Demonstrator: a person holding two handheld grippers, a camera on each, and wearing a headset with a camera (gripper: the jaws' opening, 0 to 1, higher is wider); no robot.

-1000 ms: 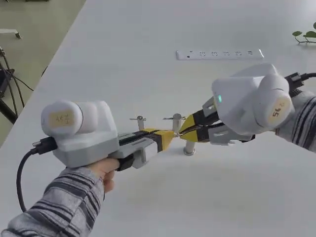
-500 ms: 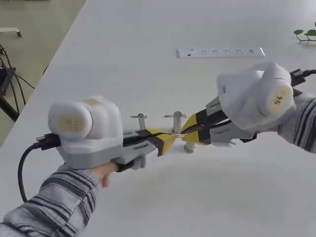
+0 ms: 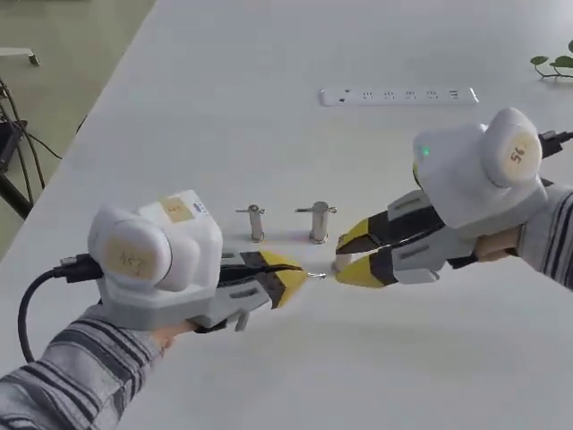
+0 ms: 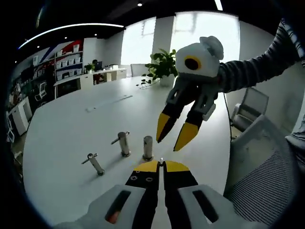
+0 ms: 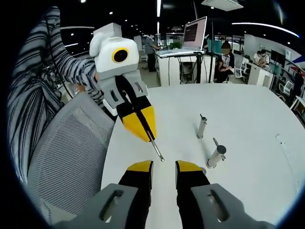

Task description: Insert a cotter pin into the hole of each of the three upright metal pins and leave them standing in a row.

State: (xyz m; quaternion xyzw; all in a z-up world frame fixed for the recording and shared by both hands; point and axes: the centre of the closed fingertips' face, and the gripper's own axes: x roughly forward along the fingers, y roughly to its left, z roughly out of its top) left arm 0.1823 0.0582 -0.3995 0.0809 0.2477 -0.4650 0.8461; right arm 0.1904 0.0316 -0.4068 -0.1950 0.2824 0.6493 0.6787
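Two upright metal pins (image 3: 256, 222) (image 3: 319, 221) stand on the white table (image 3: 269, 107), each with a cotter pin through its top. In the left gripper view a third upright pin (image 4: 148, 148) stands bare beside them. My left gripper (image 3: 295, 273) is shut on a thin cotter pin (image 3: 315, 275), which sticks out of its yellow tips towards the right gripper. The same cotter pin (image 5: 156, 147) shows in the right gripper view. My right gripper (image 3: 343, 258) is open, its jaws spread just right of the cotter pin's tip and over where the third pin stands.
A white power strip (image 3: 398, 96) lies at the back of the table, and a small plant (image 3: 555, 64) sits at the far right edge. Mesh office chairs (image 4: 257, 157) stand beside the table. Bare tabletop lies in front of the grippers.
The right gripper has opened and drawn back to the right. The left gripper has dropped lower and nearer, with the cotter pin now held in its tips alone.
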